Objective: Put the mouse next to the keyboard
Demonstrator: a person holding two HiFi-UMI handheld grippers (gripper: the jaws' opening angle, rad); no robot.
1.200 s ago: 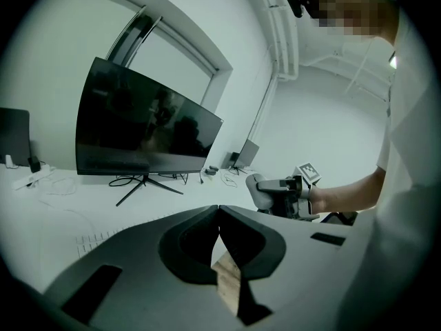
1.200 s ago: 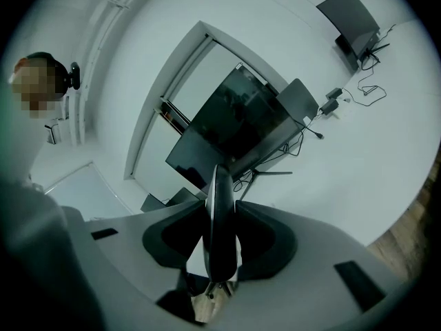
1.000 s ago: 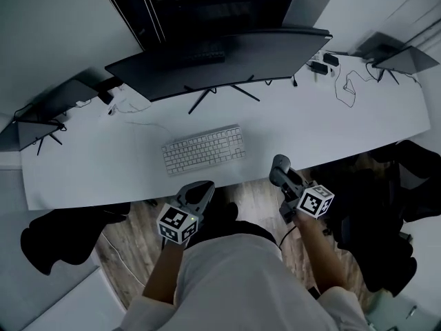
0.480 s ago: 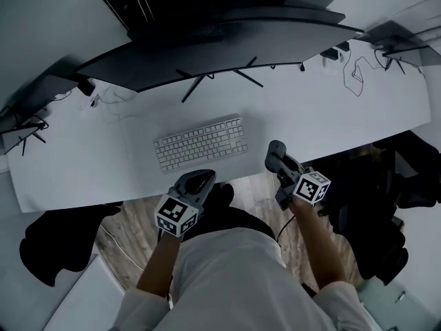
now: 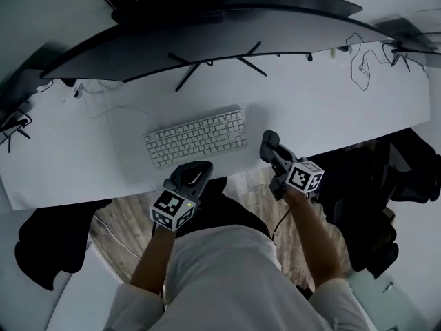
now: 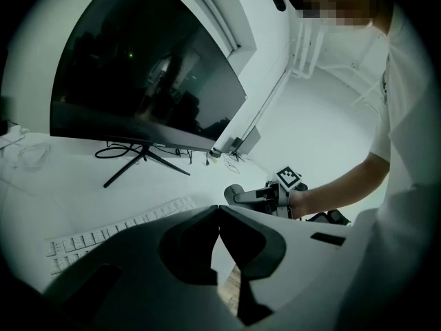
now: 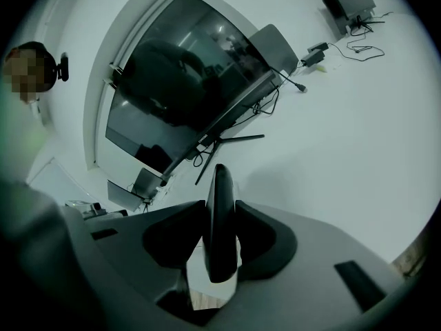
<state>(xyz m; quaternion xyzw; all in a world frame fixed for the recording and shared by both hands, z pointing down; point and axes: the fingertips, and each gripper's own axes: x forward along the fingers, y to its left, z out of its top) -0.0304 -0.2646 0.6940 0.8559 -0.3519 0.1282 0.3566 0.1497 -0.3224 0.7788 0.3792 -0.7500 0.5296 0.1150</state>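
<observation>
The right gripper (image 5: pixel 275 158) is clamped on the dark mouse (image 7: pixel 220 216), holding it on edge just right of the keyboard (image 5: pixel 196 138). The left gripper (image 6: pixel 219 211), fingers together and empty, hangs just in front of the keyboard.

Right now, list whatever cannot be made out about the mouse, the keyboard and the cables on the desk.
- Mouse: right gripper view shows only its thin edge; the right tool clamps its sides, so buttons are hidden.
- Keyboard: head view, key legends too small; left gripper view, the shut left tool covers part of it.
- Cable at the desk's right: head view, too thin to trace its ends.
</observation>
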